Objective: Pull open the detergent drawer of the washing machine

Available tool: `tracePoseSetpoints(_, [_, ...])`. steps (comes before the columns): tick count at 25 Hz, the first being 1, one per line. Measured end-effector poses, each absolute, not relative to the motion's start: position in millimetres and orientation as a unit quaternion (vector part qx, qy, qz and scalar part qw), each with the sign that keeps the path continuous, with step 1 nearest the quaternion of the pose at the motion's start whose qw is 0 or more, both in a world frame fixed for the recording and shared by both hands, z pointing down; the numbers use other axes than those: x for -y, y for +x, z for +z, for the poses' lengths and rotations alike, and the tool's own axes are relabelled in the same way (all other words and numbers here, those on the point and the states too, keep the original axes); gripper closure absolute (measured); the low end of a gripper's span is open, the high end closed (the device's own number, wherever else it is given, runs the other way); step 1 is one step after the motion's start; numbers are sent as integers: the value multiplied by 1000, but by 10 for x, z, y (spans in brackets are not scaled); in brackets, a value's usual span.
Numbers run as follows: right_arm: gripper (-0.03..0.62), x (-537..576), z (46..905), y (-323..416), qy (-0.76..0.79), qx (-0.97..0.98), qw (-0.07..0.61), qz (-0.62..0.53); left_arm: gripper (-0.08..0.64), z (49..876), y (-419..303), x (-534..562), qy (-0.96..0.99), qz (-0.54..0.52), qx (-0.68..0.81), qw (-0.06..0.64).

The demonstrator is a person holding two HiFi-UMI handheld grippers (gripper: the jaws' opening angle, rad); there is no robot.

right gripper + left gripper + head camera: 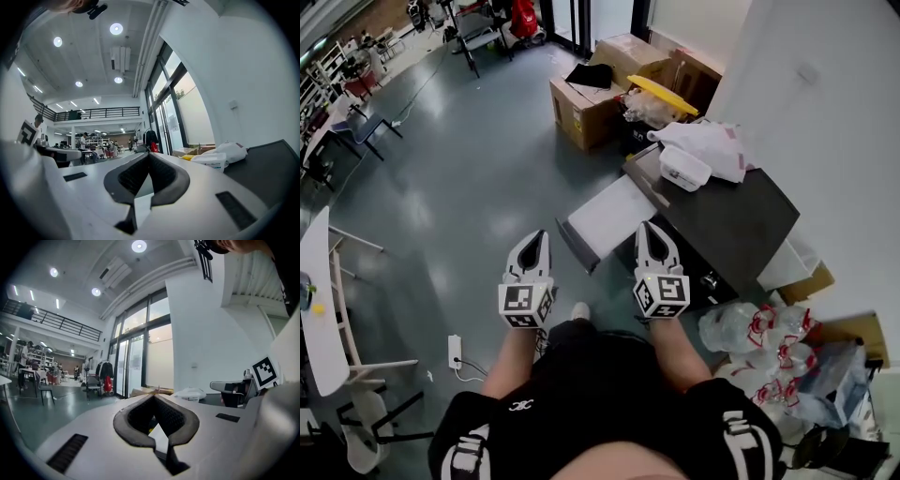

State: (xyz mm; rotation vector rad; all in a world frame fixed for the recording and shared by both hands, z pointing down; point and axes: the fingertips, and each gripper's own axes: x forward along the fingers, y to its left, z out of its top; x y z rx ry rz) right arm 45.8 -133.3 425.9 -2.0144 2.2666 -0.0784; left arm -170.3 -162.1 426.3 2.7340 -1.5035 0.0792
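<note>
The pale tray-like detergent drawer [614, 214] appears already pulled out of the dark-topped washing machine [733, 225], at 12 o'clock from the grippers, so little seems left to do. The white left gripper [541, 236] and white right gripper [646, 228] hover level, fingers together and empty. The drawer's front edge juts toward 10 o'clock, where open grey floor [469, 187] gives room.

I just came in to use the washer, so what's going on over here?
A person stands at the washing machine with a hand-held gripper in each hand. The left gripper and the right gripper are both shut and empty, held level in front of the body and touching nothing. The machine's detergent drawer appears to be pulled out already, sticking out over the floor. A white bag and a small white tub sit on the machine's dark top.
</note>
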Motion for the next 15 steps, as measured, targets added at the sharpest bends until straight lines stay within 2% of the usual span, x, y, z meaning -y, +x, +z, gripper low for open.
tracePoseSetpoints(15, [591, 1132, 4220, 648, -657, -752, 51, -20, 558, 4282, -1430, 1428, 876, 24, 482, 12])
